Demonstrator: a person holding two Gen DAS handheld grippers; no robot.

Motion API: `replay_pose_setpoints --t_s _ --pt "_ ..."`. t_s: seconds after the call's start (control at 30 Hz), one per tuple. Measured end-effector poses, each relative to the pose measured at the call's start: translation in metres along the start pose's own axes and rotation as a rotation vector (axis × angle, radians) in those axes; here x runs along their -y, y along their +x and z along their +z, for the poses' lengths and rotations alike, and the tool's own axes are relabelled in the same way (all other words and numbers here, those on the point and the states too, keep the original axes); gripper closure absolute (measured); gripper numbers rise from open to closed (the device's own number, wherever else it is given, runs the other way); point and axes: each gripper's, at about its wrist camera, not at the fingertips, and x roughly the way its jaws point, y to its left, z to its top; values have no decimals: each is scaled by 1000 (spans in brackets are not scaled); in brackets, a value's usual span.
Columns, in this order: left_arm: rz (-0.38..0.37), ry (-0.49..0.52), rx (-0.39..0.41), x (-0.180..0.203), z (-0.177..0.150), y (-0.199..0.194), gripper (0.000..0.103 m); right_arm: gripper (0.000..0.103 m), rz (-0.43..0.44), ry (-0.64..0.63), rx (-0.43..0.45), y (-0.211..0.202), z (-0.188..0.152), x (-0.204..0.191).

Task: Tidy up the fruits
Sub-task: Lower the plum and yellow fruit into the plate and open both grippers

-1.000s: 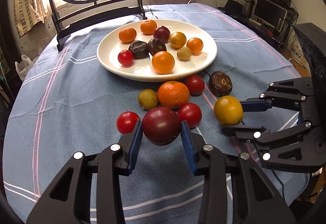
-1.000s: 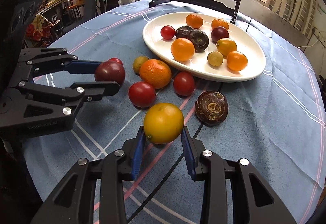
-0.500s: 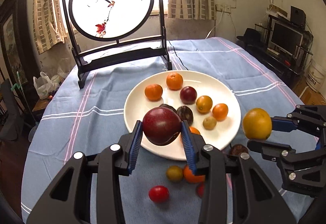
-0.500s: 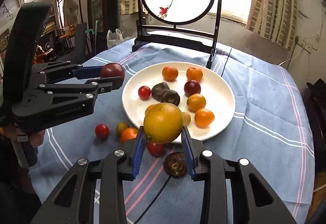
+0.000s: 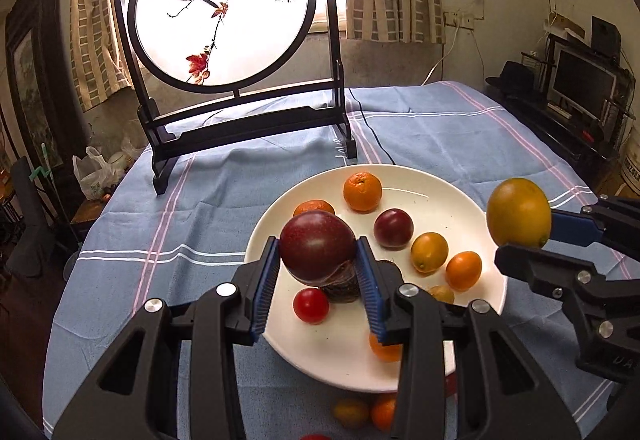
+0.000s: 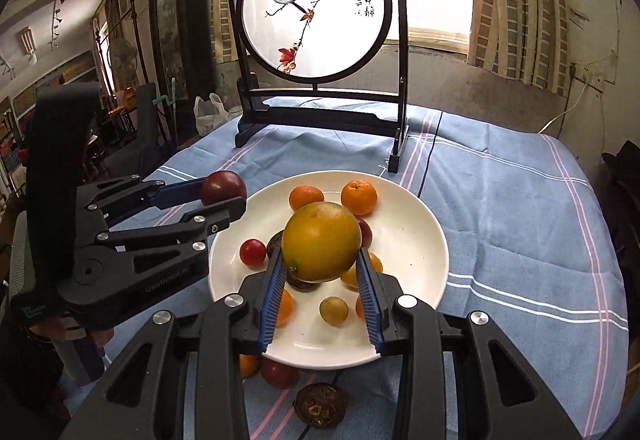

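Blue striped cloth covers the worktop (image 5: 224, 200), one white plate (image 5: 436, 200) at its centre. Above the plate, the left hand-held gripper (image 5: 318, 276) clamps one dark red fruit (image 5: 318, 252); the right hand-held gripper (image 6: 322, 280) clamps one yellow-orange citrus (image 6: 321, 241).

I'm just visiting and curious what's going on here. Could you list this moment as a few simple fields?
left gripper: shut on a dark red fruit, held above the plate
right gripper: shut on a yellow fruit, also above the plate
plate: white, already holds several small fruits
tablecloth: blue, a few fruits left beside the plate
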Motion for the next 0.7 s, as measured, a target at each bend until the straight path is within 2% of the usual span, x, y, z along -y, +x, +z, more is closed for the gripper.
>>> replay_pose_setpoints --t_s 0.3,0.5,0.7 --pt "15 -39 -33 -6 6 31 65 67 -34 6 5 27 16 3" --pt "10 -57 -61 -12 0 45 65 67 -12 39 11 39 12 7" --pt "13 -65 -77 -16 -2 53 65 67 -29 23 0 47 9 9"
